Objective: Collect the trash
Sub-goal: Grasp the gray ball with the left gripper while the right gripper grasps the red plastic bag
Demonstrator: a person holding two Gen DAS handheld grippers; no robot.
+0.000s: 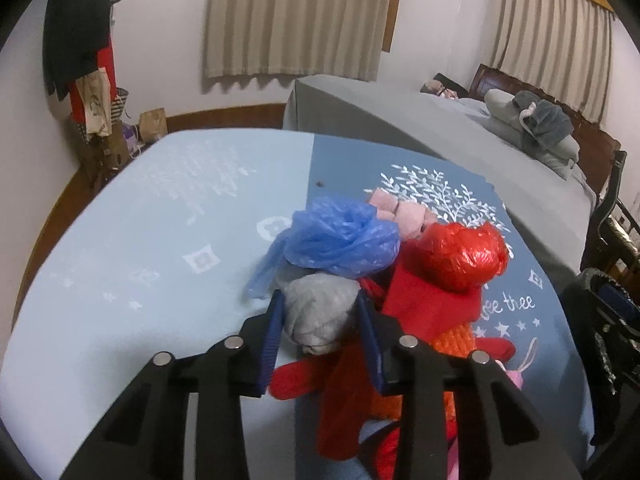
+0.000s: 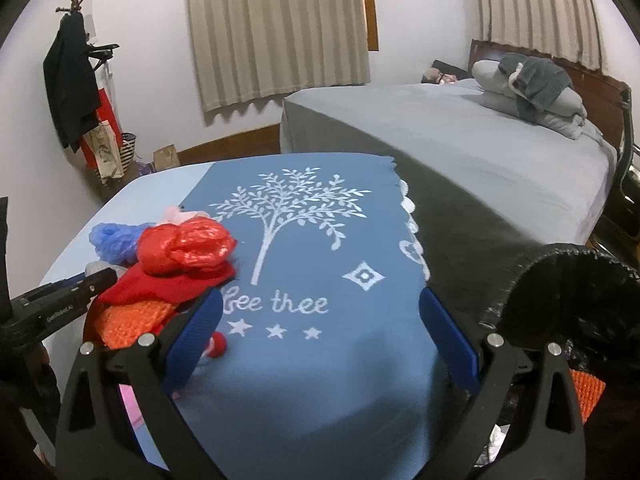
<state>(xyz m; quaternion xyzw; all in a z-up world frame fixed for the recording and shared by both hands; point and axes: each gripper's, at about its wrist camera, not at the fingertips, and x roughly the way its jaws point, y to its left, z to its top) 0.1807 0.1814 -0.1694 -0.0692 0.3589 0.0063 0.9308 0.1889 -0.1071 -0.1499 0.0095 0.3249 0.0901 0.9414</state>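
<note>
You are working over a surface covered with a cloth that is pale blue on one half and darker blue on the other, printed with a white tree and three stars. It stands in a bedroom: a grey bed lies just beyond it, two curtained windows hang on the white walls, and a coat stand loaded with clothes and bags fills the far left corner.

The trash sits in one heap near the middle seam. Count one blue plastic bag, one red plastic bag, one grey wad, one pink crumpled piece behind them, and red and orange netting underneath.

Your left gripper has its fingers pinching the grey wad at the near edge of the heap, with the blue bag touching the wad from above. Your right gripper has its fingers spread wide over bare cloth, holding nothing. A black trash bag gapes at the right edge of the surface.
</note>
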